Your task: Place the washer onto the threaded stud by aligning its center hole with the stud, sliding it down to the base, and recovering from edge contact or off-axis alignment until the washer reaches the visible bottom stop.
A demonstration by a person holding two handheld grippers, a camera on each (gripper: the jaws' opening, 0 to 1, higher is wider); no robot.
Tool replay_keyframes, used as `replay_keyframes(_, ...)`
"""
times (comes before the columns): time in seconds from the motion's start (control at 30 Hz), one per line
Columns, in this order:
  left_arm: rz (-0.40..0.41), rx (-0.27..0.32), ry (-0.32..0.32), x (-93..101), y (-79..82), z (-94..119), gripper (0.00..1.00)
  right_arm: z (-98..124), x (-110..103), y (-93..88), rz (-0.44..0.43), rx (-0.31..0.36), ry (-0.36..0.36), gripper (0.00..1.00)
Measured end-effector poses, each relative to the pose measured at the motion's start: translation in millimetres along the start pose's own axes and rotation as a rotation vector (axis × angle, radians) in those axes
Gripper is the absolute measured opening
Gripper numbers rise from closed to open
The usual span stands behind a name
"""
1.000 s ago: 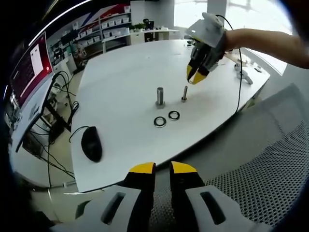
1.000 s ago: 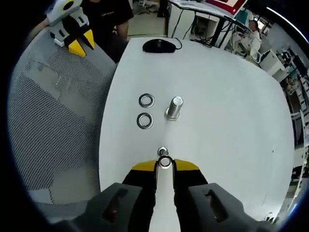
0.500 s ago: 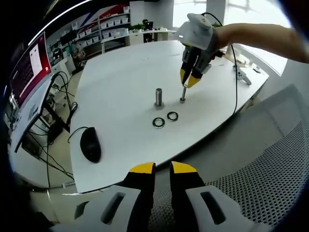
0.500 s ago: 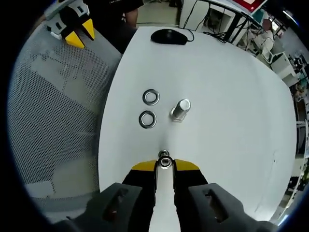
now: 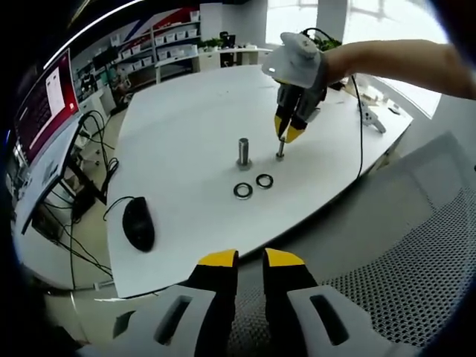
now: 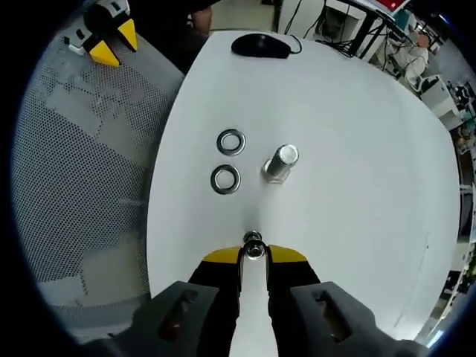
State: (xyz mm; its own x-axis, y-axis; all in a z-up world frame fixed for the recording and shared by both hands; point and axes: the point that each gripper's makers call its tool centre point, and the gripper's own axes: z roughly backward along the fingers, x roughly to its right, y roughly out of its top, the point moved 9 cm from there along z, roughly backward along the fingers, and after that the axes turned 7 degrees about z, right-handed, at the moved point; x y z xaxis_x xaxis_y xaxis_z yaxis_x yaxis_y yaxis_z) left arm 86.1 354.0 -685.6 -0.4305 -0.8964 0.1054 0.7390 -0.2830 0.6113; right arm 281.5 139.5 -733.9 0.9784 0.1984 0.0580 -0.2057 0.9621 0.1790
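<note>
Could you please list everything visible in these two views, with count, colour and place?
Flat metal ring washers: two, silver, side by side on the table.
Thick metal cylinder post: one, silver, upright beside the washers.
Thin threaded stud: one, silver, under the right tongs.
Computer mouse: one, black, near the table edge.
Round-cornered table: one, white.
Mesh chair: one, grey, beside the table.
Left tongs: yellow-tipped, over the chair.
Right tongs: yellow-tipped, at the stud's top.

In the left gripper view we look from off the table's (image 5: 186, 111) edge, above a mesh chair (image 5: 416, 253), far across at the threaded stud (image 5: 281, 148). In the right gripper view we look steeply down, close over that stud (image 6: 253, 239). Both views share two washers (image 5: 253, 186) (image 6: 227, 160), the mouse (image 5: 138, 223) (image 6: 260, 46) and a thick post (image 5: 243, 151) (image 6: 280, 163).
</note>
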Motion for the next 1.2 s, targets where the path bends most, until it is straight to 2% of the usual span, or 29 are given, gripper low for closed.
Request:
replay_keyframes(0.4,0.008,0.000,0.005,-0.5,-0.3,0.1,0.12,-17.2,-2.6,0.5,0.029,-0.040,0.012,0.14)
replay_keyframes(1.2,0.003,0.002,0.006,1.3,0.1,0.8,0.12,-32.3,-3.8,-3.9,0.005,-0.068,0.026,0.14)
